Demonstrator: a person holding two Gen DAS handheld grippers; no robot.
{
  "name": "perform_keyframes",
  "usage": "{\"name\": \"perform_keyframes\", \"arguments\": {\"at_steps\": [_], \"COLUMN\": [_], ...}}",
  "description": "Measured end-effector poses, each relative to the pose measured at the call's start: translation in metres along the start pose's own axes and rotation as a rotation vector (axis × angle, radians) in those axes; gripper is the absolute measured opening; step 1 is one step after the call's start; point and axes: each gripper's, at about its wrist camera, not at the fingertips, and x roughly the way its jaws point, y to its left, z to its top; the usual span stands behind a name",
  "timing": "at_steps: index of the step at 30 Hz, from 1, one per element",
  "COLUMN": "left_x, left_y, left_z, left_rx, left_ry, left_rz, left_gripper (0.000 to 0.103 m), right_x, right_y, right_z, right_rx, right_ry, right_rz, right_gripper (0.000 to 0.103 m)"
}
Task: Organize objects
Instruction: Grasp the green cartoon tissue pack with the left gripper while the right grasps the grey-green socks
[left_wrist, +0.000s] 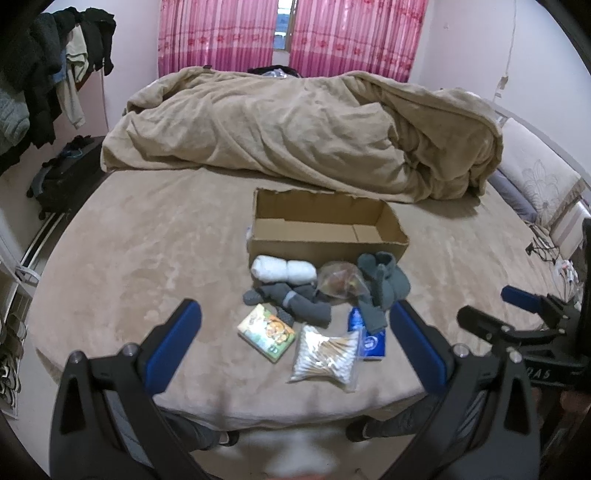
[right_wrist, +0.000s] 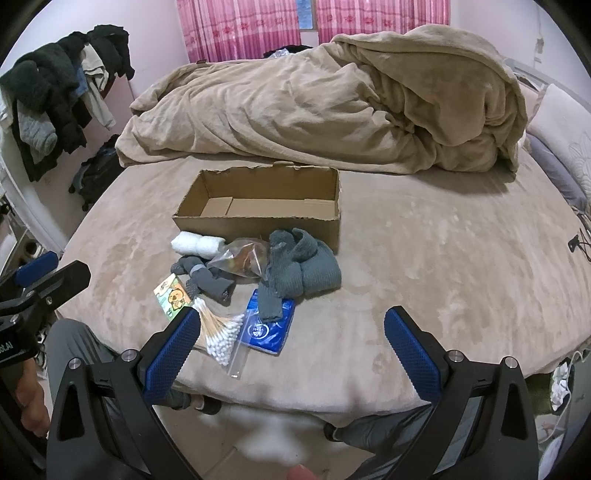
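Observation:
An open cardboard box (left_wrist: 325, 242) (right_wrist: 258, 221) stands empty on the bed. In front of it lie a white rolled sock pair (left_wrist: 283, 272) (right_wrist: 197, 244), dark grey socks (left_wrist: 295, 302) (right_wrist: 210, 278), a clear bag (left_wrist: 340, 282) (right_wrist: 243, 258), a grey-green knit piece (left_wrist: 384, 288) (right_wrist: 299, 266), a colourful small box (left_wrist: 266, 331) (right_wrist: 173, 296), a bag of cotton swabs (left_wrist: 325, 358) (right_wrist: 221, 336) and a blue packet (left_wrist: 371, 338) (right_wrist: 267, 326). My left gripper (left_wrist: 295, 321) is open above the bed's near edge, before the pile. My right gripper (right_wrist: 291, 325) is open, right of the swabs.
A crumpled beige blanket (left_wrist: 303, 129) (right_wrist: 332, 107) fills the far half of the bed. Clothes hang on a rack (left_wrist: 48, 81) at left, with a dark bag (left_wrist: 59, 181) on the floor. Pillows (left_wrist: 535, 177) and cables (left_wrist: 546, 251) lie at the right edge.

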Motion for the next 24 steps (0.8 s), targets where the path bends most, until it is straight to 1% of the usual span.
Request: {"name": "perform_keyframes", "arguments": {"at_steps": [5, 12, 15, 18, 22, 24], "left_x": [0.030, 0.086, 0.113, 0.138, 0.156, 0.162], "left_y": [0.008, 0.019, 0.023, 0.027, 0.027, 0.029], "left_z": [-0.008, -0.023, -0.032, -0.043, -0.053, -0.055], "left_rx": [0.016, 0.017, 0.028, 0.046, 0.100, 0.117], "left_ry": [0.026, 0.101, 0.150, 0.209, 0.238, 0.240], "left_rz": [0.017, 0.031, 0.028, 0.026, 0.038, 0.041], "left_gripper": [0.103, 0.103, 0.103, 0.103, 0.103, 0.103], "right_x": [0.020, 0.058, 0.077, 0.098, 0.124, 0.137], "right_y": [-0.003, -0.012, -0.018, -0.024, -0.029, -0.030], "right_z": [0.005, 0.009, 0.010, 0.011, 0.013, 0.015], "right_rx": [-0.011, -0.024, -0.032, -0.032, -0.035, -0.034], "right_ry": [0.000, 0.011, 0.016, 0.036, 0.044, 0.059], "right_rz": [-0.010, -0.026, -0.025, -0.020, -0.016, -0.001], "right_gripper": [0.101, 0.101, 0.101, 0.101, 0.100, 0.099]}}
